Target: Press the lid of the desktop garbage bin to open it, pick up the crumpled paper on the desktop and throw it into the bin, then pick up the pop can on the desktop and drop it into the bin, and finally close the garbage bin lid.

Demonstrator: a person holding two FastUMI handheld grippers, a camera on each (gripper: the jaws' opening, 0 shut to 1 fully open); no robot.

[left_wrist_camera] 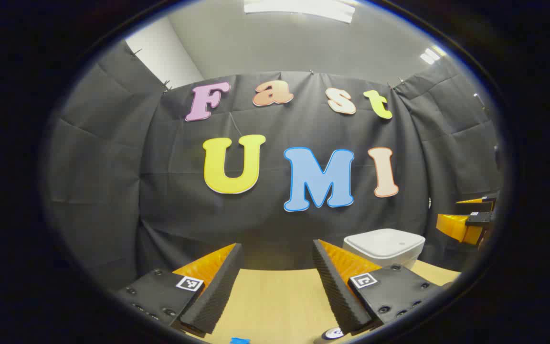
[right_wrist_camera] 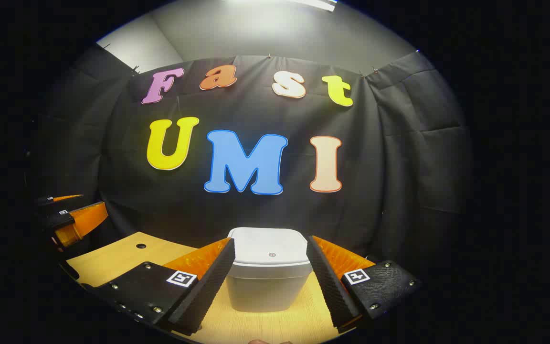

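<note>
We see the white, rounded, rigid plastic bin [right_wrist_camera: 269,274], lid shut; its small centre button wants a light tap. Our right gripper [right_wrist_camera: 270,282] and left gripper [left_wrist_camera: 277,286] gape, holding nothing.

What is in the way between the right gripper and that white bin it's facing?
Nothing visible. In the right gripper view the bin stands straight ahead on the wooden table, framed by the open right gripper, with its lid shut and bare.
</note>
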